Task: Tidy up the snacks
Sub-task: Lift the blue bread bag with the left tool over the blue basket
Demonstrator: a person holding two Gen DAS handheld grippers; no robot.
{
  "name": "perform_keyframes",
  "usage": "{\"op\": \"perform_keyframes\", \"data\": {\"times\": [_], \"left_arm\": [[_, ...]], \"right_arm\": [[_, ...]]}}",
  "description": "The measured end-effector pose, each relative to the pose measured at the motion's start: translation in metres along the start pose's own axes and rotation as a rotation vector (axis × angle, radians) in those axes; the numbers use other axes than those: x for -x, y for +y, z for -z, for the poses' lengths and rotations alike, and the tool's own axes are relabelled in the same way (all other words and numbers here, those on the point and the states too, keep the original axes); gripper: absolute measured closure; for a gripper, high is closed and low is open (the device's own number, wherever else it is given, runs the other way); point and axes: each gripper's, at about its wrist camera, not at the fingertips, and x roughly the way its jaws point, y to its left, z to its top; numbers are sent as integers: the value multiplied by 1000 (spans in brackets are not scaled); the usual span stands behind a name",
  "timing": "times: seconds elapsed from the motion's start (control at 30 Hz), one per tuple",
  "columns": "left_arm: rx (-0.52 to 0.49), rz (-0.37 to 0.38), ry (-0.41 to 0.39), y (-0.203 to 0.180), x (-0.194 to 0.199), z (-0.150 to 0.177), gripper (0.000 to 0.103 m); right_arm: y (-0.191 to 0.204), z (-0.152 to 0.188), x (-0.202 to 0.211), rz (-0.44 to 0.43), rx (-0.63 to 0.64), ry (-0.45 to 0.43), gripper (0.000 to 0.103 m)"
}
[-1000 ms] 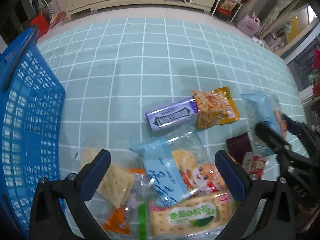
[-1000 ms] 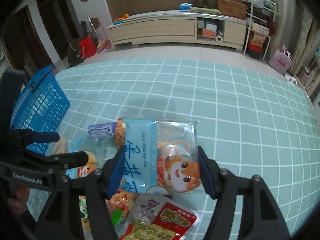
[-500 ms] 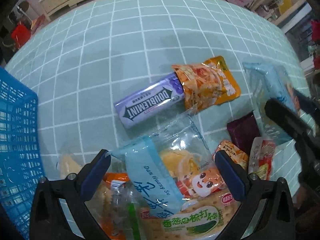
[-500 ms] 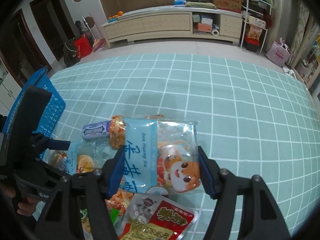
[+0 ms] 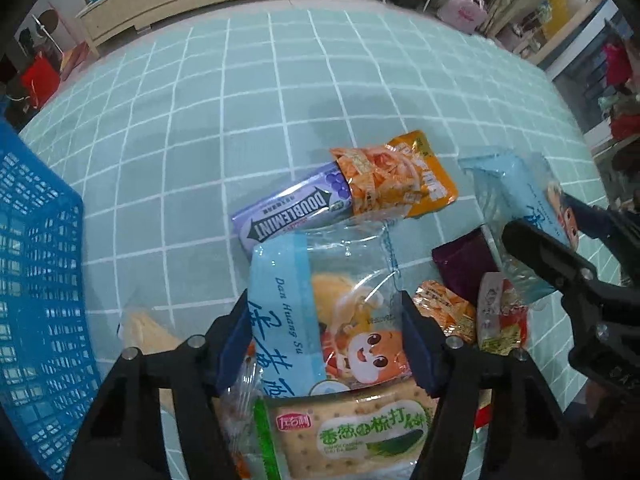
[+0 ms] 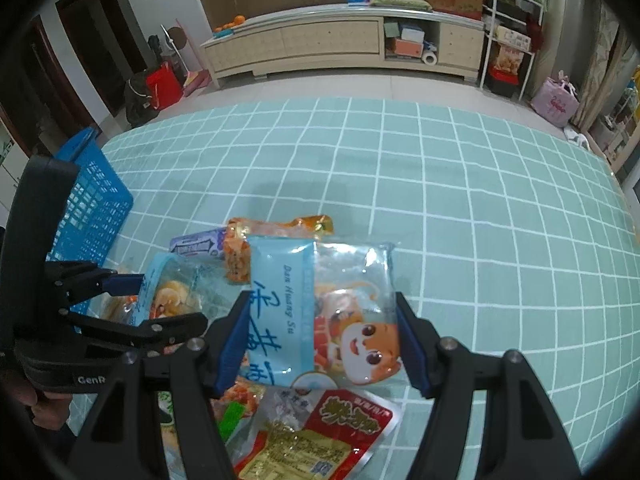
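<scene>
Between each claw (image 5: 324, 340), a pastry bag (image 5: 340, 300)

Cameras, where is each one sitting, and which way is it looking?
Left wrist: sits on the left gripper, looking down along its fingers at a blue cartoon snack bag clamped between them; the right gripper shows at the right edge.
Right wrist: sits on the right gripper, looking at its own matching bag and the room beyond; the left gripper shows at the left.
Shared: the Doublemint pack, blue basket, and tiled mat.
</scene>
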Motion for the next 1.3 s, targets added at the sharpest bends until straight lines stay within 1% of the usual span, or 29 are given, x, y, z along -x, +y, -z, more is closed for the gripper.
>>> {"op": "perform_keyframes", "data": {"times": [0.03, 0.1, 0.2, 0.23, 0.3, 0.53, 0.57, 0.7, 0.83, 1.07, 1.3], "left_arm": [[-1, 7, -19, 0, 5, 3, 38], [-5, 14, -47, 16, 18, 14, 38], [-7, 32, -92, 17, 38, 20, 38], [-6, 39, -105, 24, 48, 29, 38], [-4, 44, -133, 30, 63, 36, 38], [-11, 89, -213, 51, 122, 52, 38], [-14, 89, -222, 47, 123, 51, 38], [-24, 91, -266, 56, 146, 65, 38], [-33, 68, -304, 70, 175, 73, 38], [0, 5, -343, 117, 206, 83, 38], [41, -45, -360, 169, 234, 87, 38]], "right_arm": [[2, 0, 3, 11, 7, -2, 32], [3, -1, 9, 25, 5, -10, 32], [4, 1, 22, 6, -21, -11, 32], [8, 1, 26, 8, -19, -15, 32], [14, 2, 37, 22, -10, -25, 32], [44, -2, 79, 34, 14, -72, 32], [49, -3, 84, 37, 17, -80, 32], [72, -3, 104, 32, 35, -109, 32], [99, -4, 116, 30, 66, -133, 32], [141, -17, 123, -6, 124, -156, 32], [181, -36, 117, -75, 156, -157, 32]]}}
